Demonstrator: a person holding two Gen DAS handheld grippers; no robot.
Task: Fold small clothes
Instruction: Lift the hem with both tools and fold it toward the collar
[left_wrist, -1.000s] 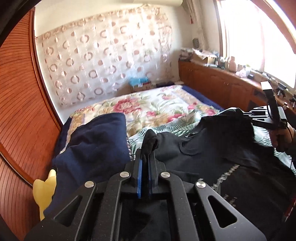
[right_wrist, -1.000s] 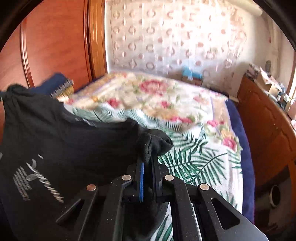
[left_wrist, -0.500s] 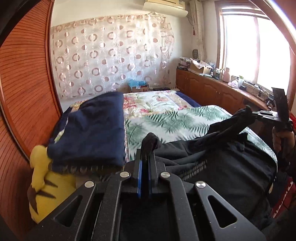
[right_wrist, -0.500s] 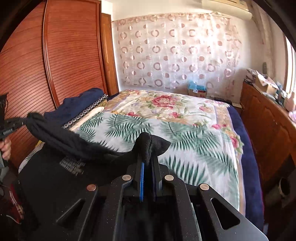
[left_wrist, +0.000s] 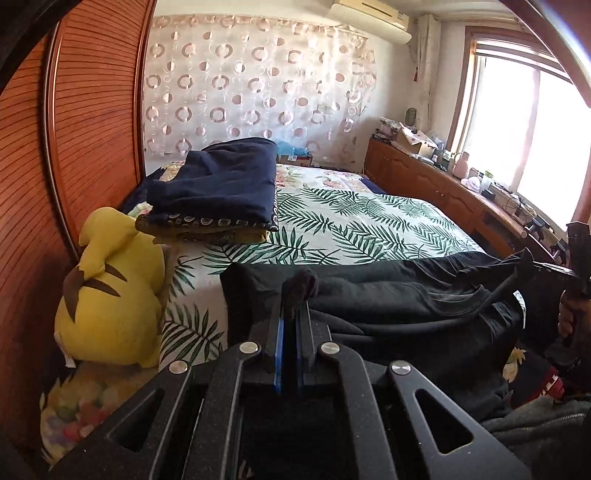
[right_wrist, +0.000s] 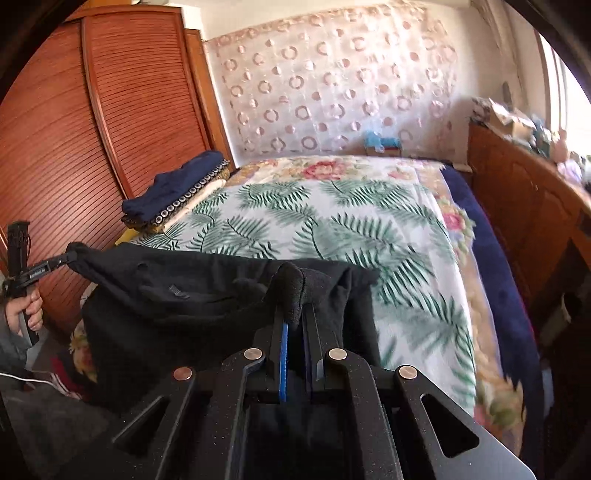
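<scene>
At the near edge of the bed, left wrist view: the left gripper (left_wrist: 290, 314) is clenched on a bunched corner of the black garment (left_wrist: 388, 295).
Garment position: it is draped over the bed (left_wrist: 351, 229) edge, stretched toward the right gripper (left_wrist: 526, 267).
Right wrist view: the right gripper (right_wrist: 293, 314) is clamped on the opposite corner.
Step advice: both corners are best kept level and taut, so that the cloth is laid flat without wrinkles.
Containers: a cardboard box (left_wrist: 415, 144) is seen on the cabinet; its contents cannot be told.

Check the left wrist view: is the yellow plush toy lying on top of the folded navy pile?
No. The yellow plush toy sits on the bed beside and in front of the folded navy pile, not on it.
</scene>
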